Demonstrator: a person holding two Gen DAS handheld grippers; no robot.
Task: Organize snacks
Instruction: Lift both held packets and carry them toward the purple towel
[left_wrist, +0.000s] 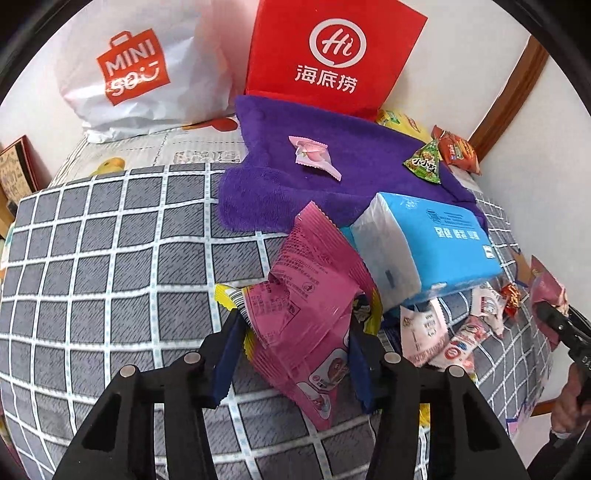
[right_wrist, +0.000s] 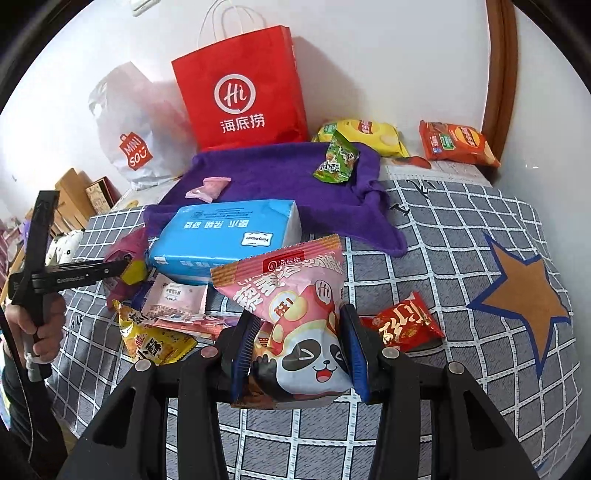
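My left gripper (left_wrist: 291, 332) jaws clamp a pink snack packet (left_wrist: 306, 317); my right gripper (right_wrist: 299, 350) jaws clamp a panda snack bag (right_wrist: 295, 317), above the bed (right_wrist: 461, 295). Both look light, crinkly, slippery, crushable; hold the packet body.

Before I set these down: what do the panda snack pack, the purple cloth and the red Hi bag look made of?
Panda snack pack, in the right gripper: glossy plastic film, judging by the sheen, crinkles and serrated seal. Purple cloth: soft fuzzy fabric, probably microfiber or terry; matte nap, limp folds. Red Hi bag: matte paper, it seems; crisp creases, stands upright, thin cord handles.
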